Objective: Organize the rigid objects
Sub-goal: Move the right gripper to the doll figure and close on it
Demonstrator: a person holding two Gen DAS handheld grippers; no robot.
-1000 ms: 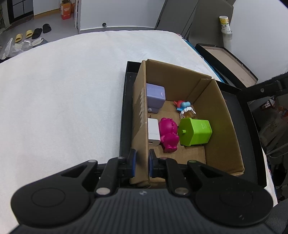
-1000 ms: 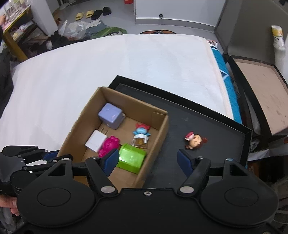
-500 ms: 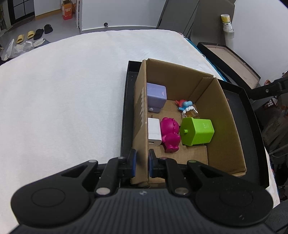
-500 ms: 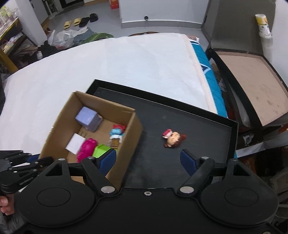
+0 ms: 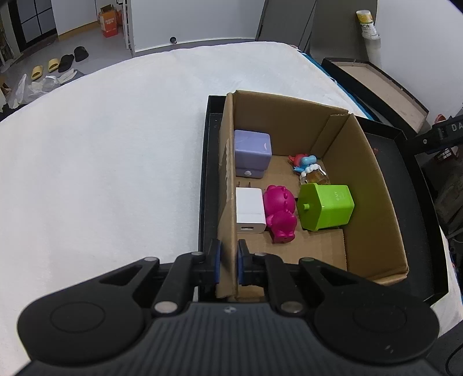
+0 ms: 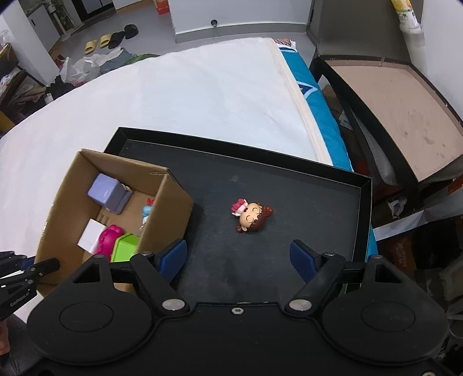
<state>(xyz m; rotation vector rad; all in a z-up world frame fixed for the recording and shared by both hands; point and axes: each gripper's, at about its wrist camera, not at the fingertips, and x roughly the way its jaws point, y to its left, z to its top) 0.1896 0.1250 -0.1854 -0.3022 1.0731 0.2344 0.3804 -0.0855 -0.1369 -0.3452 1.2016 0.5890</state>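
A cardboard box (image 5: 373,185) stands in a black tray (image 6: 289,179). Inside it lie a lilac cube (image 5: 252,152), a white charger (image 5: 249,209), a magenta figure (image 5: 280,212), a green block (image 5: 325,206) and a small blue-and-red figure (image 5: 306,166). My left gripper (image 5: 228,261) is shut on the box's near left wall. A doll head with brown hair and a red bow (image 6: 251,215) lies on the tray floor, right of the box. My right gripper (image 6: 239,259) hangs open just short of the doll, nothing between its fingers.
The tray rests on a white bed cover (image 5: 101,162) near its right edge. Beyond that edge stands a black-framed brown board (image 6: 405,95) and a roll (image 6: 405,14). Shoes (image 6: 115,39) and bags lie on the floor at the back.
The right gripper has moved right, off the box and toward the doll, which now sits between its fingers' line. Its jaws opened a little wider. The left gripper keeps its hold on the box wall.
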